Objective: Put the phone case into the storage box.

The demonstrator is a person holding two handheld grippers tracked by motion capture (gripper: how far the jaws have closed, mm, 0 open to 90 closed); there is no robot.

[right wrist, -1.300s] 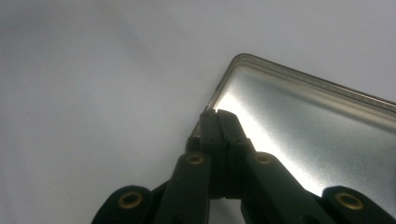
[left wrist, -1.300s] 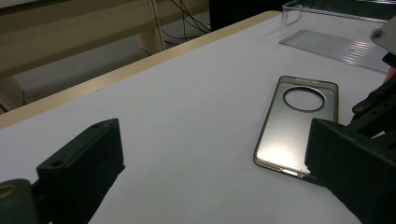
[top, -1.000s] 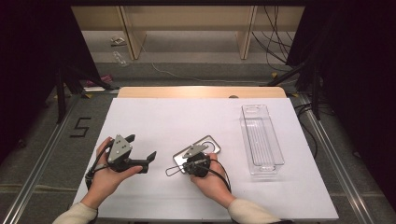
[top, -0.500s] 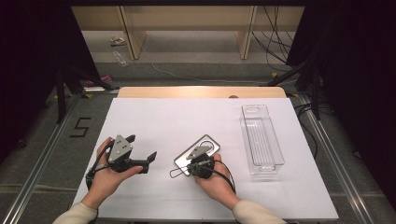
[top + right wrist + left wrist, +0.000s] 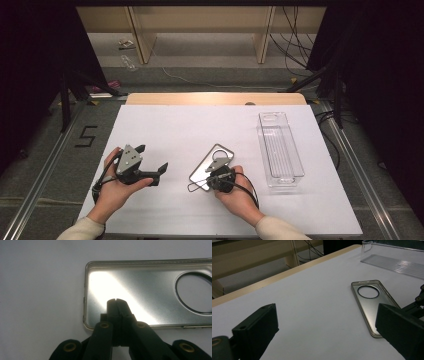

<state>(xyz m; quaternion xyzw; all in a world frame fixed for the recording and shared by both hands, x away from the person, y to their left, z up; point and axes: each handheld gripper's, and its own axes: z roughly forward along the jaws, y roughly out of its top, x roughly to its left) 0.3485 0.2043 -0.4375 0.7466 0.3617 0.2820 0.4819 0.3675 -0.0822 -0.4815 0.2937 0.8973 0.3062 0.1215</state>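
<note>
Your right gripper (image 5: 116,300) had its jaws pressed together with nothing between them, its tip over the near end of the phone case (image 5: 212,166). The case lay flat, inside up, toward the worktop's (image 5: 180,125) front edge, right of the middle. Your left gripper (image 5: 153,162) was spread wide, near the front left corner. A clear tray (image 5: 280,150) stood along the right edge.

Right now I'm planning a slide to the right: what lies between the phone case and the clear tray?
Nothing: in the high view, only bare white table separates the phone case from the clear tray. The left gripper view shows the same empty stretch.
</note>
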